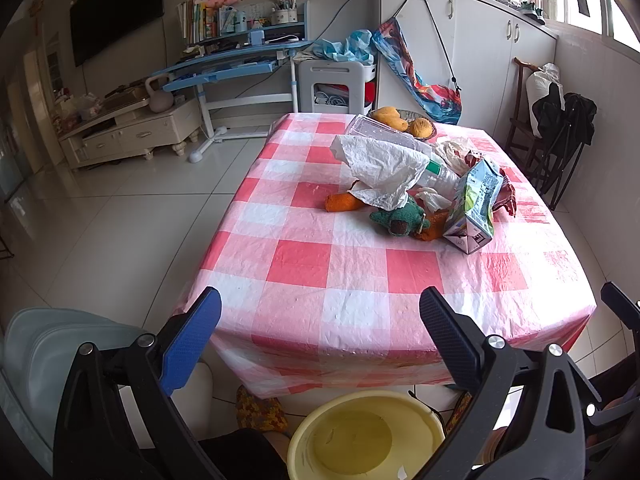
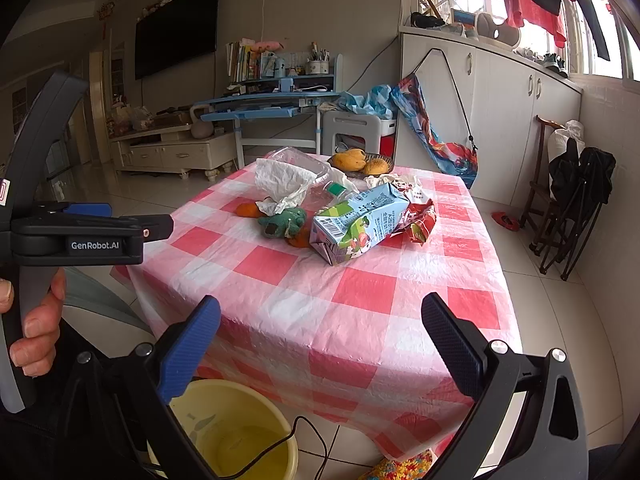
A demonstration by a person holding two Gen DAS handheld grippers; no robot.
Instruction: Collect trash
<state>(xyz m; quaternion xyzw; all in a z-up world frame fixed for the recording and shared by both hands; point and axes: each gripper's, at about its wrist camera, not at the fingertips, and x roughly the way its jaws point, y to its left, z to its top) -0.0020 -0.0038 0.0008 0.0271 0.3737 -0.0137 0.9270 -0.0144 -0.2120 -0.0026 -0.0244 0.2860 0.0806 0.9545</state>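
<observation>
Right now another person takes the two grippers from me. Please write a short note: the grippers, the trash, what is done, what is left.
Left gripper: open, empty, near table edge.
Right gripper: open, empty.
Trash piled far on checked table: milk carton, white tissue, plastic bottle, red wrapper.
Yellow bucket on floor below near edge, holds nothing I can see.
Done: nothing collected.
Left: move all trash into bucket.

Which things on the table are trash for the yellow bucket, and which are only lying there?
Trash, likely:
- drink carton
- crumpled white plastic bag
- empty plastic bottle
- red snack wrapper
- tissue
All for the yellow bucket.

Not trash, likely:
- green knitted toy
- fruit in its bowl

Both grippers are open and hold nothing.
</observation>
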